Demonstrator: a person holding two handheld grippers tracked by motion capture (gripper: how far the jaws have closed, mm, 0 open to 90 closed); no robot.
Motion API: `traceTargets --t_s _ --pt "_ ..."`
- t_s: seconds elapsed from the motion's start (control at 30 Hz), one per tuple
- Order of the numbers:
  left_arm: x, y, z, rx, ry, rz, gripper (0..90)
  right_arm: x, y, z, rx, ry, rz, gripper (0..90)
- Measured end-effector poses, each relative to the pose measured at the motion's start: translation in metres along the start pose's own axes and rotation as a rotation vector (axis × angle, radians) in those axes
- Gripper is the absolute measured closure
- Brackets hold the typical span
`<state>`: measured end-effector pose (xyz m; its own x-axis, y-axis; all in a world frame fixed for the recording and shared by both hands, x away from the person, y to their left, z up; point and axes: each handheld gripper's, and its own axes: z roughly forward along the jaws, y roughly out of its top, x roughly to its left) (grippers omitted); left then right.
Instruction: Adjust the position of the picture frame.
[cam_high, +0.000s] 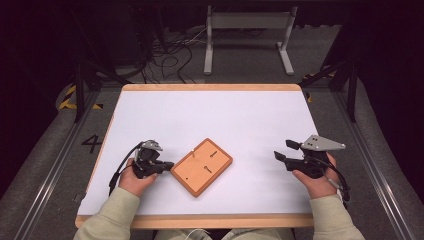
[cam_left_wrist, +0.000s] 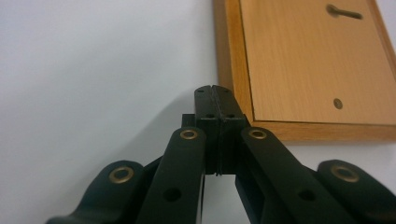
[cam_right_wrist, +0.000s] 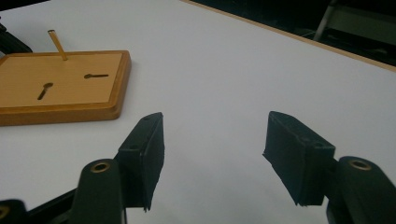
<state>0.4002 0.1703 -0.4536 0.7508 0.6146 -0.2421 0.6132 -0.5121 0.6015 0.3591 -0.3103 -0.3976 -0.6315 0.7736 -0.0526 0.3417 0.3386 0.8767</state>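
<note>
A flat wooden board (cam_high: 202, 166) lies turned at an angle near the middle front of the white table (cam_high: 215, 115). It has two keyhole slots (cam_right_wrist: 70, 83) and a thin wooden peg (cam_right_wrist: 58, 45) standing tilted near one corner. My left gripper (cam_high: 169, 164) is shut with nothing in it, and its tips sit right beside the board's left edge. In the left gripper view the joined jaws (cam_left_wrist: 215, 91) meet next to the board's (cam_left_wrist: 308, 60) raised rim. My right gripper (cam_high: 283, 150) stands open and empty, well to the right of the board (cam_right_wrist: 65, 93), with only bare table between its pads (cam_right_wrist: 215, 140).
The table has a wooden border (cam_high: 210, 220). Beyond its far edge are a metal stand (cam_high: 247, 37) and loose cables (cam_high: 170, 55) on a dark floor. Wide bare tabletop lies behind and to both sides of the board.
</note>
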Motion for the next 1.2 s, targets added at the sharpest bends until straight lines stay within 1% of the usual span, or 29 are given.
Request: traceTargets --t_s 0.03,0.07,0.17,0.2,0.23,0.27,0.33,0.37,0.4,0.43,0.5,0.6,0.63,0.7,0.77,0.8,0.9,0.97,1.03,1.07,1.1,1.13,1.2 --pt "-0.004 0.001 0.002 0.01 -0.009 0.024 90.0 0.001 0.001 0.0 0.0 0.006 -0.003 38.9" --pt "-0.008 0.002 0.004 0.016 -0.031 0.025 90.0 0.003 0.002 0.001 0.0 0.013 -0.01 39.5" --pt "-0.018 0.004 0.009 0.034 -0.075 0.048 90.0 0.007 0.003 0.003 0.004 0.033 -0.022 42.2" --pt "-0.02 0.004 0.01 0.039 -0.083 0.058 90.0 0.008 0.004 0.003 0.003 0.04 -0.025 42.8" --pt "-0.02 0.004 0.01 0.039 -0.083 0.058 90.0 0.008 0.004 0.003 0.003 0.04 -0.025 42.8" --pt "-0.024 0.005 0.012 0.05 -0.097 0.072 90.0 0.009 0.004 0.004 0.001 0.043 -0.033 43.8" --pt "-0.028 0.006 0.014 0.055 -0.114 0.082 90.0 0.012 0.004 0.005 -0.011 0.065 -0.034 47.2" --pt "-0.031 0.007 0.015 0.063 -0.131 0.087 90.0 0.014 0.004 0.005 -0.014 0.076 -0.035 48.6" --pt "-0.032 0.007 0.016 0.064 -0.138 0.096 90.0 0.016 0.004 0.006 -0.01 0.084 -0.041 50.8" --pt "-0.035 0.007 0.018 0.068 -0.157 0.102 90.0 0.017 0.005 0.006 -0.007 0.091 -0.041 52.8" --pt "-0.041 0.008 0.021 0.076 -0.177 0.125 90.0 0.021 0.006 0.007 0.001 0.119 -0.041 56.6" --pt "-0.049 0.01 0.024 0.087 -0.2 0.157 90.0 0.027 0.007 0.009 0.022 0.165 -0.032 67.3" --pt "-0.051 0.01 0.025 0.09 -0.205 0.166 90.0 0.03 0.008 0.01 0.034 0.182 -0.03 69.3" --pt "-0.053 0.011 0.026 0.094 -0.207 0.171 90.0 0.036 0.009 0.011 0.052 0.212 -0.048 73.9" --pt "-0.052 0.01 0.026 0.094 -0.223 0.163 90.0 0.042 0.01 0.013 0.066 0.254 -0.061 76.7" --pt "-0.051 0.011 0.025 0.08 -0.222 0.172 90.0 0.045 0.011 0.015 0.075 0.267 -0.077 79.2" --pt "-0.049 0.011 0.017 0.044 -0.199 0.167 89.9 0.059 0.013 0.018 0.112 0.31 -0.111 86.3" --pt "-0.045 0.011 0.012 0.011 -0.182 0.164 89.8 0.067 0.015 0.02 0.131 0.328 -0.126 90.0" --pt "-0.043 0.01 0.008 -0.01 -0.172 0.144 89.6 0.075 0.018 0.023 0.147 0.355 -0.139 90.0" --pt "-0.041 0.01 0.006 -0.03 -0.159 0.149 89.2 0.079 0.019 0.024 0.155 0.369 -0.143 90.0" --pt "-0.04 0.009 0.005 -0.037 -0.158 0.137 89.1 0.083 0.02 0.025 0.16 0.382 -0.149 90.0" --pt "-0.039 0.009 0.003 -0.046 -0.15 0.145 89.0 0.088 0.021 0.026 0.163 0.392 -0.154 90.0" --pt "-0.037 0.008 0.001 -0.061 -0.137 0.132 89.0 0.095 0.023 0.03 0.172 0.412 -0.16 90.0"
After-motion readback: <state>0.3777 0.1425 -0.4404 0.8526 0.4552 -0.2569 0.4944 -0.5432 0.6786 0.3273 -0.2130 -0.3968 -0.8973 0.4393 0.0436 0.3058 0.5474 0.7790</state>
